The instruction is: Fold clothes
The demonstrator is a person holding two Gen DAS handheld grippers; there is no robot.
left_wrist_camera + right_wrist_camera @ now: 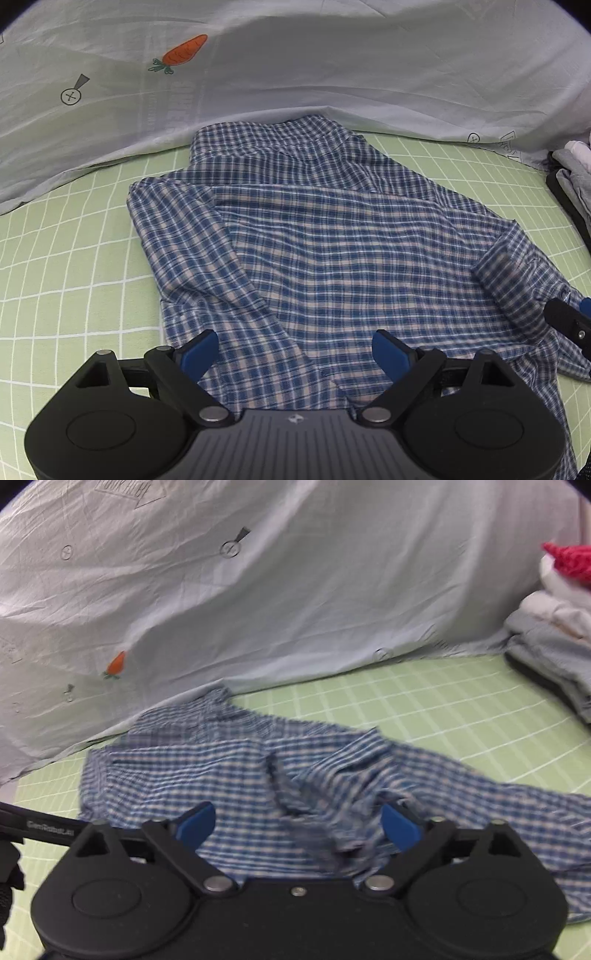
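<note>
Left wrist view: the checked shirt [332,240] lies on the green mat [74,258]. Both the left gripper [295,354] and right gripper [299,827] are wide open, holding nothing. It looks soft and floppy; grab an edge.

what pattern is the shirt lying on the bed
A blue, white and pale pink check on the shirt, sharpest in the left wrist view.

A blue plaid shirt [325,251] lies partly folded in the middle of the frame on a green gridded surface [74,258]. The left tongs [295,350] hang over its near hem at the bottom, blue tips spread wide with only cloth below them. A pale sheet [332,66] with a carrot print [181,53] fills the top. Grey clothes [572,173] sit at the right edge, and below them a tip of the other tongs [569,321] pokes in.
</note>
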